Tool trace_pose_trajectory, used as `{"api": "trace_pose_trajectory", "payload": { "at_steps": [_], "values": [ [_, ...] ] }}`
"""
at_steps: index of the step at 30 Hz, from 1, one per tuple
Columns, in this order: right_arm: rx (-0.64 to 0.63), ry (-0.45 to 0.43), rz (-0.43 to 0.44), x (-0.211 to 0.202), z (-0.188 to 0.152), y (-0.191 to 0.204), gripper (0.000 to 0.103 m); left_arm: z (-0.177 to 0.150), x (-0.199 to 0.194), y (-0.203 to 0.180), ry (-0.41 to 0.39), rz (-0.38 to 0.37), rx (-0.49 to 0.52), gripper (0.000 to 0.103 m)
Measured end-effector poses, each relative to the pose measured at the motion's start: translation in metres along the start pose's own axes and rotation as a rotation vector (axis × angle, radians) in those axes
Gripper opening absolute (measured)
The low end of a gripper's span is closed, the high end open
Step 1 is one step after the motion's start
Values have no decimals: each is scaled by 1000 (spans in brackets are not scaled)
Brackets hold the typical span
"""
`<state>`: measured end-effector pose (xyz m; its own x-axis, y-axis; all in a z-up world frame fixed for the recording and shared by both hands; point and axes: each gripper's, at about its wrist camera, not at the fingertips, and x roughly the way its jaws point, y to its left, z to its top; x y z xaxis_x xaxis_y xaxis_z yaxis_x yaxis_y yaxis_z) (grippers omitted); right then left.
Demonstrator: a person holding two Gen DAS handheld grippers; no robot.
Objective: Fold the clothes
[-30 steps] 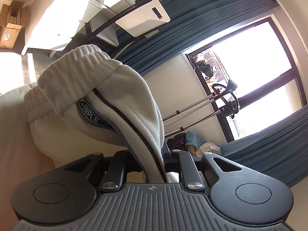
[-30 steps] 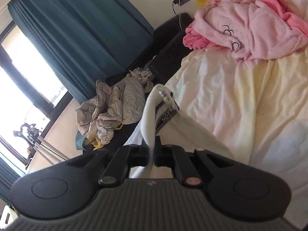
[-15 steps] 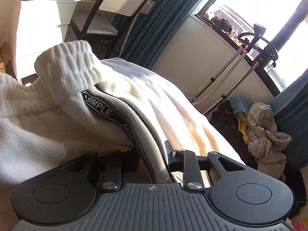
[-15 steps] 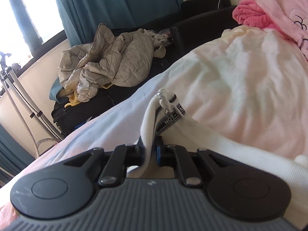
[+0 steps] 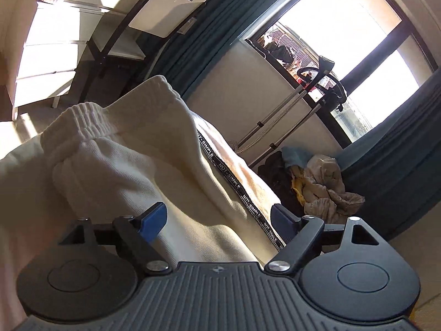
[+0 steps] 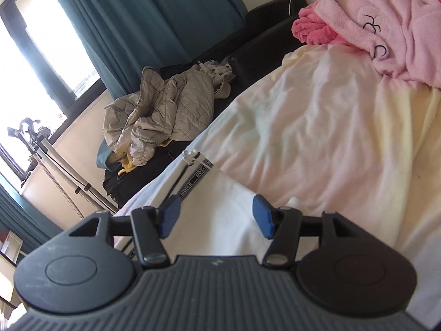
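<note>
White sweatpants (image 5: 132, 149) with a black "NOT-SIMPLE" side stripe (image 5: 242, 195) lie on the cream bed sheet (image 6: 317, 127). Their ribbed waistband (image 5: 82, 118) is bunched up at the far left in the left wrist view. My left gripper (image 5: 217, 220) is open, its blue pads on either side of the cloth without pinching it. My right gripper (image 6: 216, 215) is open just above the same pants (image 6: 220, 215), whose stripe end and drawstring (image 6: 193, 157) lie ahead of the left pad.
A pink robe (image 6: 386, 27) is heaped on the bed at the far right. A beige quilted jacket (image 6: 162, 104) lies on a dark sofa beside the bed. A metal stand (image 5: 289, 113), teal curtains (image 6: 137, 27) and a window are beyond. A white desk (image 5: 55, 41) stands at the left.
Both grippers have opened and let go of the sweatpants, which now lie on the bed. Both cameras have tilted and pulled back slightly.
</note>
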<state>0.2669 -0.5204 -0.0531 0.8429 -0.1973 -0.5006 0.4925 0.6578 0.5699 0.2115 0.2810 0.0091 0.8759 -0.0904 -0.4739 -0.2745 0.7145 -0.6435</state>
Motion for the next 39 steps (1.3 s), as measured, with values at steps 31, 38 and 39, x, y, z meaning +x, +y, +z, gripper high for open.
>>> {"api": "trace_pose_trajectory", "payload": {
  "at_steps": [31,38,39],
  "values": [
    [110,-98,122,3,-17,10,13,44,5,-33,-243,196,-34,18],
    [219,-136,133,-69,1,-9,13,47,-68,-32,-223,152,-38,18],
    [245,-134,124,-83,-1,-17,13,42,-76,-25,-202,154,-33,18]
  ]
}}
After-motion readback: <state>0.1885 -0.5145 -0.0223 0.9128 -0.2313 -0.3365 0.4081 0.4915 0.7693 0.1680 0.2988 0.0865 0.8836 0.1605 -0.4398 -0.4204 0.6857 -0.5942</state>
